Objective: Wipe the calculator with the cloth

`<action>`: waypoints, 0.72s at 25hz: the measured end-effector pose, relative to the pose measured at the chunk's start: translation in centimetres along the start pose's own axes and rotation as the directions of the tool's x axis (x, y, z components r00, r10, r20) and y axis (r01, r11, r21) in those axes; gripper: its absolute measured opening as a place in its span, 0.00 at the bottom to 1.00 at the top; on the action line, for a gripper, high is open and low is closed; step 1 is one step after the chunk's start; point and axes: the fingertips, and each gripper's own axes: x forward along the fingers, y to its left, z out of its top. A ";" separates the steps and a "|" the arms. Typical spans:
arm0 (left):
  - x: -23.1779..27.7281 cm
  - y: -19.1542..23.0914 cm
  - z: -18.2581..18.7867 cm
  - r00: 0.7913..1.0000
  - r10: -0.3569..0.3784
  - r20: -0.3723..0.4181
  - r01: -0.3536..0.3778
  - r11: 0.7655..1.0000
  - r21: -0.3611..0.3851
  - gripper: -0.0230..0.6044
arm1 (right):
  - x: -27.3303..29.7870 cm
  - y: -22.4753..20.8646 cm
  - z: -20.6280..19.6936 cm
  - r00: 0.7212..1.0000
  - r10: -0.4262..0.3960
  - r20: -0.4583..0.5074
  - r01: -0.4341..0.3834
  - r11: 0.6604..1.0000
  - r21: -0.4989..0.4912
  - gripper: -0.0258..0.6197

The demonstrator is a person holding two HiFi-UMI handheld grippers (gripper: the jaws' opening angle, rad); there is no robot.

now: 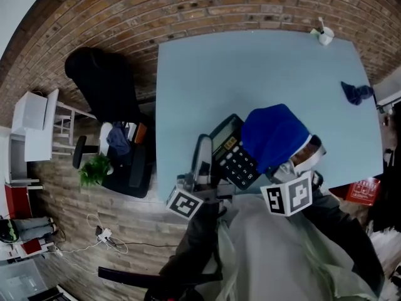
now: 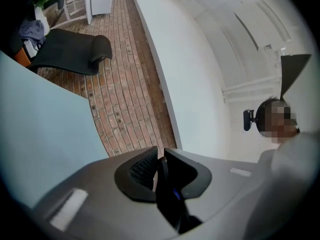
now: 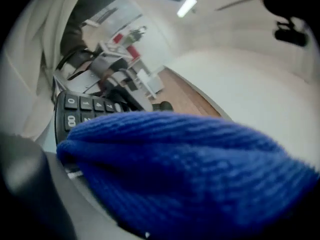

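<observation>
While pinching the calculator by its left edge in the left tongs, above the near edge of the worktop, holds blue cloth clamped in the right tongs just right, overlapping the keys.

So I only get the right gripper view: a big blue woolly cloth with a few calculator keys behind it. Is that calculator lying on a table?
Observer: No. The calculator looks lifted and tilted, over the near edge of a pale blue table.
Visitor: Lifted by what?
Observer: By the left gripper. Its jaws are shut on the calculator's thin edge.
Visitor: Is anything else on that table?
Observer: Yes, a second, darker cloth lies crumpled near the right edge.
</observation>
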 end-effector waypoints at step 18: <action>-0.5 -0.2 -0.8 0.995 0.080 -0.056 -0.071 0.985 0.160 0.12 | 1.1 3.5 4.8 0.984 0.132 0.119 -0.133 0.991 0.003 0.14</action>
